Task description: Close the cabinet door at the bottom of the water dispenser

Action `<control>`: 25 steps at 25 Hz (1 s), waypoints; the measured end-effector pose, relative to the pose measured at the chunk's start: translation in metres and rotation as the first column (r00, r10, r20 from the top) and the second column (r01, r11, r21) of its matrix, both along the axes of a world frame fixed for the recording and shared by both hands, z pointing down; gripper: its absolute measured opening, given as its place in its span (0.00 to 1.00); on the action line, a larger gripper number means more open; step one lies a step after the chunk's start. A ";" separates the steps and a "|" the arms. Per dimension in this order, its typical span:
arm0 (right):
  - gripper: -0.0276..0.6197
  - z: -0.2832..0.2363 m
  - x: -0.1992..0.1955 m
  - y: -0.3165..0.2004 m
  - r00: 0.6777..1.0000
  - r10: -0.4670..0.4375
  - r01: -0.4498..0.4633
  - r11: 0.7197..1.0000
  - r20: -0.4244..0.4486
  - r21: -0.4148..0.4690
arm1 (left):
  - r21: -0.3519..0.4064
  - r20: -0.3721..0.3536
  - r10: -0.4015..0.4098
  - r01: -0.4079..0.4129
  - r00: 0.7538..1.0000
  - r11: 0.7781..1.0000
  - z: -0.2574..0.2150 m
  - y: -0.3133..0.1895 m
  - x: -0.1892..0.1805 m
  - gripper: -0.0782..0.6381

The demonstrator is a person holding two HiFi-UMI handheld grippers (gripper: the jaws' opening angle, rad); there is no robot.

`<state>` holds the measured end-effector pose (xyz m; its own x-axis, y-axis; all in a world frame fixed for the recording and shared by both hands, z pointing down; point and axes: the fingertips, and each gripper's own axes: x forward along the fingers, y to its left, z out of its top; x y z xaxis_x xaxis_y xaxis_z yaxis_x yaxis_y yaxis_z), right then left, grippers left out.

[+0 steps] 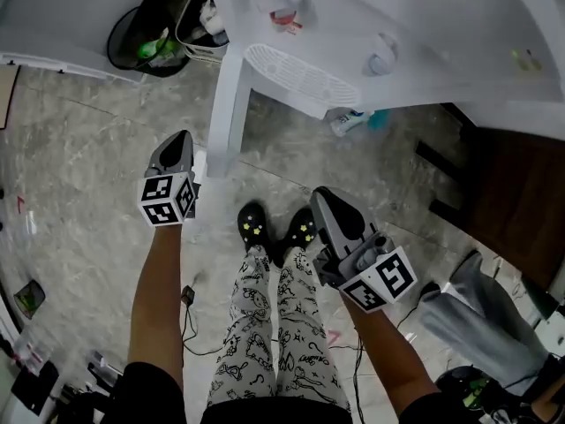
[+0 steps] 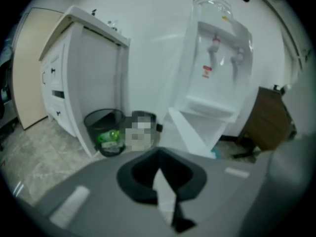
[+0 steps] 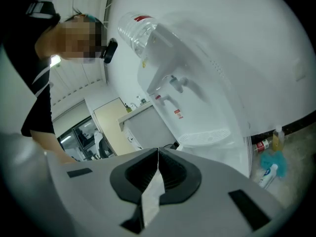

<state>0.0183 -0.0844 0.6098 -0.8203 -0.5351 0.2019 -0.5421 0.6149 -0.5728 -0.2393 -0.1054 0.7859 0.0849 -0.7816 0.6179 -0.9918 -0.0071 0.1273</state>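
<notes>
The cabinet door (image 1: 226, 104) stands swung open from the base of the water dispenser (image 1: 380, 16), long edge upright. The left gripper (image 1: 180, 140), jaws pressed together and empty, sits just left of the door, the nearer one. The right gripper (image 1: 321, 194), jaws likewise closed, lies farther off on the door's right.

A black bin (image 2: 102, 125) stands beside a white cupboard (image 2: 94, 78).

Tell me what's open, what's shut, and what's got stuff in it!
cabinet door: open, swung out from the bottom of the water dispenser.
left gripper: shut, nothing in it.
right gripper: shut, nothing in it.
trash bin: no lid, something green inside.
</notes>
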 end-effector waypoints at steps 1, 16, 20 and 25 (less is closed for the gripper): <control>0.07 0.000 0.002 -0.002 1.000 0.012 -0.012 1.000 0.023 -0.011 | -0.012 0.009 0.032 -0.032 0.999 0.999 0.006 -0.001 0.003 0.10; 0.07 -0.001 0.022 -0.036 0.996 0.058 -0.056 0.998 0.073 -0.033 | 0.021 -0.124 0.300 -0.300 0.946 0.954 0.020 -0.038 0.125 0.10; 0.07 -0.012 0.034 -0.046 0.987 0.087 -0.084 0.996 0.134 -0.024 | 0.034 -0.144 0.325 -0.324 0.935 0.946 0.022 -0.061 0.169 0.10; 0.07 -0.020 0.042 -0.053 0.982 0.103 -0.101 0.995 0.156 -0.020 | 0.029 -0.160 0.321 -0.321 0.934 0.947 0.020 -0.095 0.204 0.10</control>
<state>0.0607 -0.1378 0.5898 -0.7833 -0.6162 0.0821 -0.5046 0.5531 -0.6629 -0.0350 -0.2002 0.8058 0.4289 -0.6977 0.5738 -0.9032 -0.3220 0.2837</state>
